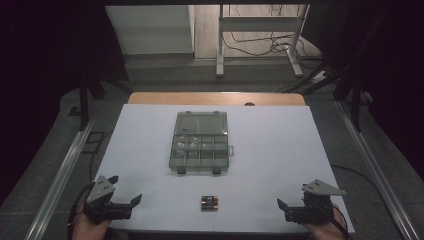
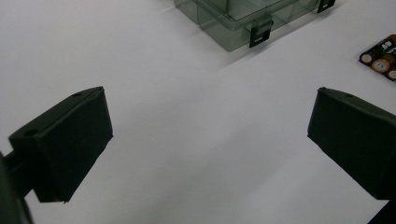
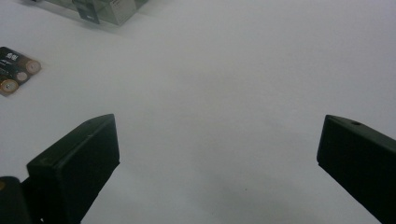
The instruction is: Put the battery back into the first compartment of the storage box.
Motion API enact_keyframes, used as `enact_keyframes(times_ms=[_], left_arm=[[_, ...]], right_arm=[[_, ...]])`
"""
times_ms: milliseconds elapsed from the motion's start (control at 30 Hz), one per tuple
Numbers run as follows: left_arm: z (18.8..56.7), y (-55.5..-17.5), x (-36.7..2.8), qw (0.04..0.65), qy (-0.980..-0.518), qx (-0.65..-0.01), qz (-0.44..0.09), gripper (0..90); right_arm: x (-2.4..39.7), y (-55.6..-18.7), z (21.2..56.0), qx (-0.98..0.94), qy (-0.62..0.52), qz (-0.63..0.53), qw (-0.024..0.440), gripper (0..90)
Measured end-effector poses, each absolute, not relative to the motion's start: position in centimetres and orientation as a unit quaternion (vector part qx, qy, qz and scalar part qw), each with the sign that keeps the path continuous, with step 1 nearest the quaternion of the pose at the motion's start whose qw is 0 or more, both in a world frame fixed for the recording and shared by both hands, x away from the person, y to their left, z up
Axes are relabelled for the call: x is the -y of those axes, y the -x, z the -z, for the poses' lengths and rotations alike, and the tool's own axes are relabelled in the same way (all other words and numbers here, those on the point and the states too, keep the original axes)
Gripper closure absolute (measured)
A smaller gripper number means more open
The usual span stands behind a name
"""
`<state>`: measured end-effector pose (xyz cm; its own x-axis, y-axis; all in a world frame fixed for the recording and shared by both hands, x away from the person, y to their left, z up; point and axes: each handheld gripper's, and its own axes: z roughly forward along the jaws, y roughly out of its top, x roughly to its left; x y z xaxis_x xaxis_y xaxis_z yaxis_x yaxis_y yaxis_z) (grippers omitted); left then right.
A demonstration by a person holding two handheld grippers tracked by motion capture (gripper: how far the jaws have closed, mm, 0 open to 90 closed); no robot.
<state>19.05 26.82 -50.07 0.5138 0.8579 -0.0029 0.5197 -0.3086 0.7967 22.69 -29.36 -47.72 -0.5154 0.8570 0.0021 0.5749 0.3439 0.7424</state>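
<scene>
Two hand-held grippers are being held low over the near edge of a white table (image 1: 280,150), one at each corner. The left gripper (image 1: 126,189) is being carried at about 7 o'clock in the high view, gripped from below by the left hand (image 1: 87,227), which is entering at the bottom edge; its grey three-cornered plate is being shown on top and its jaws are being pointed toward 2 o'clock, inward across the table. Its jaws are being kept wide apart, with only bare table surface between them in the left gripper view. The right gripper (image 1: 280,204) is being held at about 5 o'clock by the right hand (image 1: 325,231), its jaws being pointed toward 10 o'clock. Its jaws are likewise being kept fully spread, with nothing between them in the right gripper view.

A small pack of batteries (image 1: 209,202) is lying flat at 6 o'clock, between the two grippers and well apart from both; it is being seen at 2 o'clock in the left gripper view (image 2: 382,58) and at 10 o'clock in the right gripper view (image 3: 16,70). A clear compartment box (image 1: 201,142) with its lid folded back is lying at the table's centre, beyond the batteries toward 12 o'clock.
</scene>
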Motion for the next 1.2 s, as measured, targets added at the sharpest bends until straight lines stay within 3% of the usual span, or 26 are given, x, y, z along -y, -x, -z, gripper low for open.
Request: enact_keyframes(times_ms=[1200], left_arm=[[50.0,-19.0,-27.0,0.391,-0.776,-0.444,-0.218,0.0]], right_arm=[[27.8,-23.6,47.8,-0.830,-0.407,-0.335,0.181,0.0]])
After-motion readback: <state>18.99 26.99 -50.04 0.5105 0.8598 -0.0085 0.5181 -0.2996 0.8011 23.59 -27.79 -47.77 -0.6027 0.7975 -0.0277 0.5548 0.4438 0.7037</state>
